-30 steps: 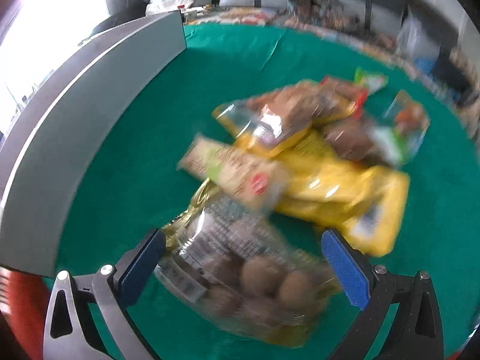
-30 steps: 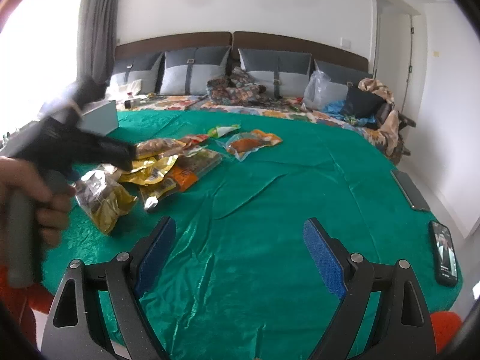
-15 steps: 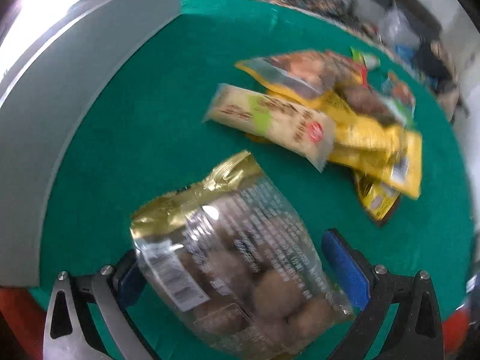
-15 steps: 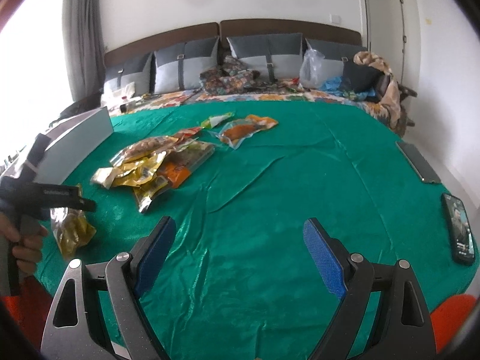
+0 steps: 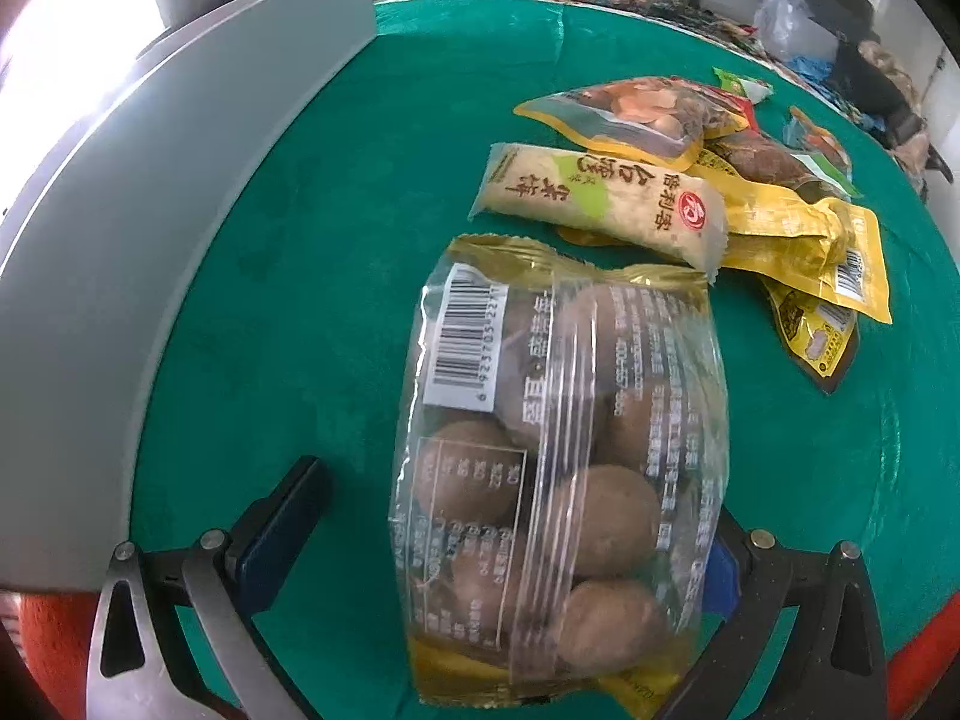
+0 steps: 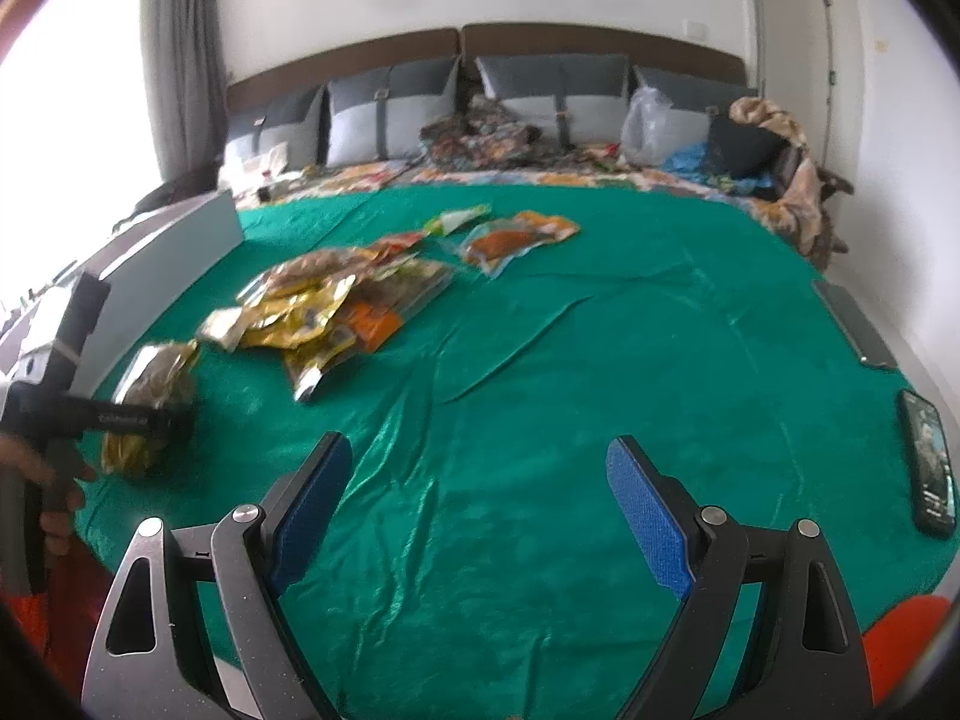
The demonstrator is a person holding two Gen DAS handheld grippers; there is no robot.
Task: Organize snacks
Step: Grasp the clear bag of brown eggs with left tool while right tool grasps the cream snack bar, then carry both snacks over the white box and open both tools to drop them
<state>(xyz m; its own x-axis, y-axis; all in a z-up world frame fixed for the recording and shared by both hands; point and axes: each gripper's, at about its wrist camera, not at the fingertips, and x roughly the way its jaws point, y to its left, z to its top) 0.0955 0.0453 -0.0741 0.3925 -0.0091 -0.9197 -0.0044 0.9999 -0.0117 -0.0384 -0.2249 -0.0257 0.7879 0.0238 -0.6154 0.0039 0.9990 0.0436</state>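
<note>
My left claw (image 5: pixel 498 546) stands wide, its fingers flanking the near end of the clear egg packet (image 5: pixel 558 468), barcode side up on the green tabletop (image 5: pixel 288 276). The packet covers most of the right finger; whether either pad touches it I cannot tell. Just beyond its far gold edge lies the cream bar wrapper (image 5: pixel 600 204), fronting the snack pile (image 5: pixel 780 228). A grey box (image 5: pixel 150 180) runs along the left. My right claw (image 6: pixel 480 510) is wide over bare cloth, nothing between its fingers.

Glossy clear plastic egg bag (image 5: pixel 558 468) lies on shiny, wrinkled green cloth (image 6: pixel 570 360) beside a matt grey box (image 5: pixel 150 252).
</note>
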